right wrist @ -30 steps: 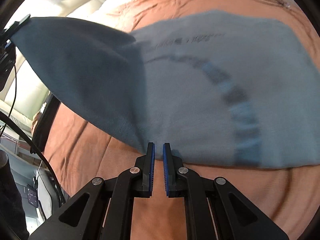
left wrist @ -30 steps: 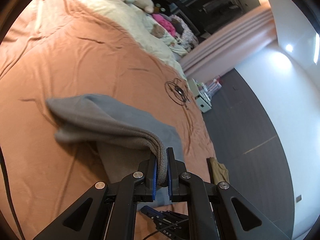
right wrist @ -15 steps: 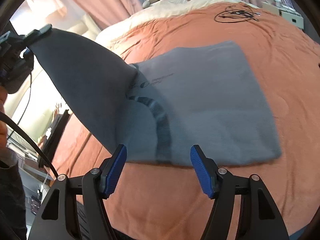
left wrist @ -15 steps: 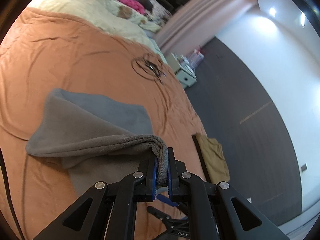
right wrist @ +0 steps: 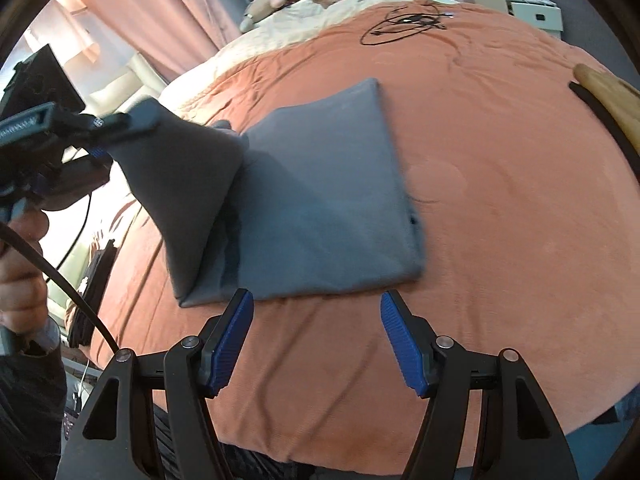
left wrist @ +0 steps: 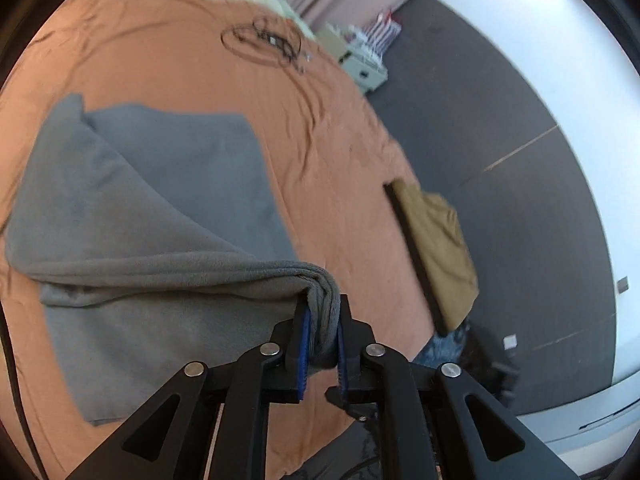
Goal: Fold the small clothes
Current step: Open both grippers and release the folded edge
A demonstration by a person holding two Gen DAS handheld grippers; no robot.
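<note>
The left gripper (left wrist: 322, 336) has a bunched corner of the grey garment (left wrist: 168, 208) between its jaws; the jaws are opening, yet the blue pads still press on the thick roll of fabric from both sides. From that pinched corner the cloth runs away to the left of the jaws as a raised fold, with a rounded hem edge along its top, and drapes down onto the rest of the garment, which lies flat on the orange bedspread (left wrist: 328, 152) ahead and to the left of the jaws. A lower layer of grey cloth spreads out beneath the fold, just left of the left jaw.

Seen from the right wrist, the right gripper (right wrist: 316, 340) stands with its jaws spread wide and nothing between them; only bare bedspread (right wrist: 500, 200) shows in the gap. The garment (right wrist: 320, 208) lies just beyond the tips, its near edge close to the left jaw and stopping short of the right one. Its flat part forms a rough rectangle stretching away from the jaws, while the corner up and to the left is lifted off the bed into a cone by the left gripper (right wrist: 96, 136), held by a hand (right wrist: 20, 264) at the frame's left edge.

Far ahead of the right jaws a coiled black cable (right wrist: 404, 24) rests on the bedspread. To the right of the left jaws, a tan cloth (left wrist: 440, 240) hangs over the bed's edge above the dark floor (left wrist: 500, 128).
</note>
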